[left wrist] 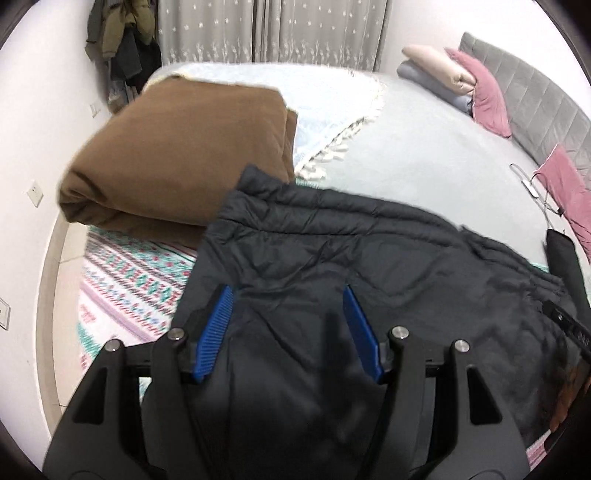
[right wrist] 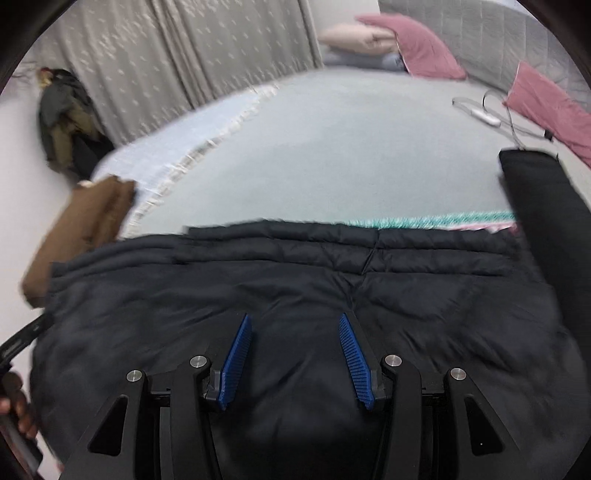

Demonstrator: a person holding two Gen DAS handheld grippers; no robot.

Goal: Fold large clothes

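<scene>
Left wrist: bed (left wrist: 424,162), grey curtains (left wrist: 273,29), white wall (left wrist: 40,122).

Matt quilted dk jacket (right wrist: 295,288), ribbed plastic pads (right wrist: 236,362), brown cloth blanket (left wrist: 177,155)

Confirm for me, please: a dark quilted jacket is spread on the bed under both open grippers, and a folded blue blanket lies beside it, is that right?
Not quite: the folded blanket is brown, not blue, as the left wrist view shows. The rest holds: the dark quilted jacket is spread on the bed under the left gripper and right gripper, both open.
</scene>
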